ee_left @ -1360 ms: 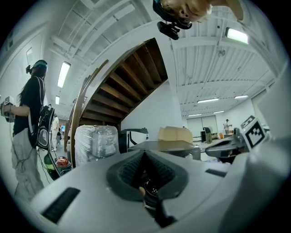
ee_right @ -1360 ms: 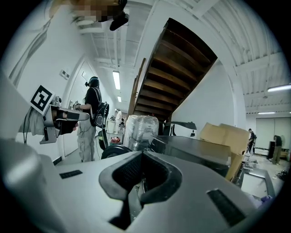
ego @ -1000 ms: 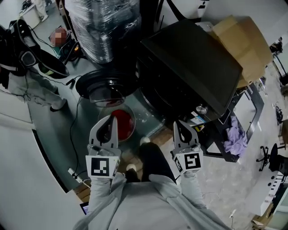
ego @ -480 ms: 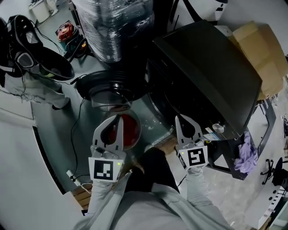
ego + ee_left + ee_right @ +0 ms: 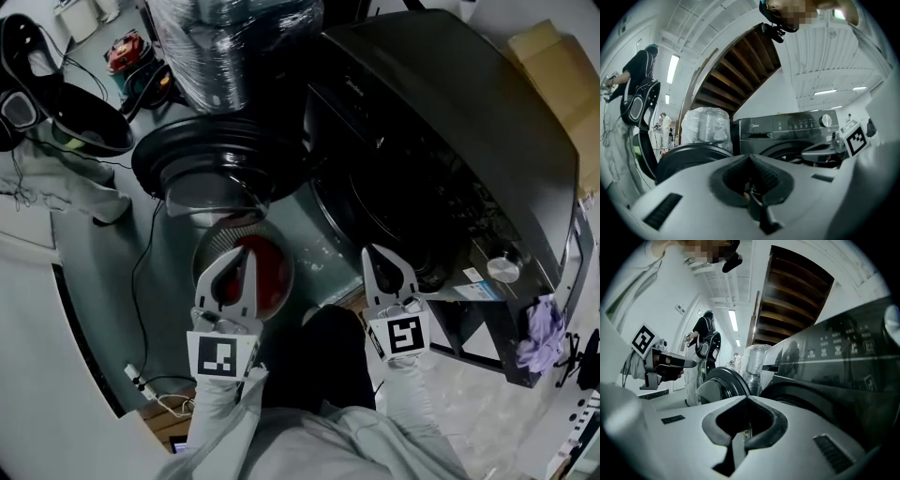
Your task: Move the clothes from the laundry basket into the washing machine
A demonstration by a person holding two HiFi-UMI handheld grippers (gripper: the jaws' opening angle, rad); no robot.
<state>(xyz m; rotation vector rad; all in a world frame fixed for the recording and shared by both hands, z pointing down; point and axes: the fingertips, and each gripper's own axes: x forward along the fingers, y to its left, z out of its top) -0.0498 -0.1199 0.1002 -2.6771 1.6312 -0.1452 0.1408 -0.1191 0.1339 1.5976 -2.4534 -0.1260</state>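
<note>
While I look down through the head view, I count two grippers: the left gripper [image 5: 238,255] and the right gripper [image 5: 375,255], both with fingers pressed together and nothing between them. One dark front-loading washing machine [image 5: 441,141] fills the upper right, and its one round door [image 5: 211,164] hangs open to the left. Just below that door stands one round laundry basket [image 5: 208,251] on the floor, with one red heap of clothes [image 5: 270,272] in it. The left gripper's tips show over the basket's rim, beside the red heap; I cannot tell whether they touch anything. The right gripper sits before the machine's front. I also count one plastic-wrapped bundle [image 5: 234,37] behind the door, one cardboard box [image 5: 553,66] at the far right, and one purple cloth [image 5: 542,328] on a low frame.

From the left gripper view, the jaws meet, empty. Past them I see the open door, the bundle, the machine's panel with one knob [image 5: 826,120], and one person with a black backpack [image 5: 640,89].

From the right gripper view, the jaws are closed too, gripping nothing. The door, the bundle and the same person show beyond.
</note>
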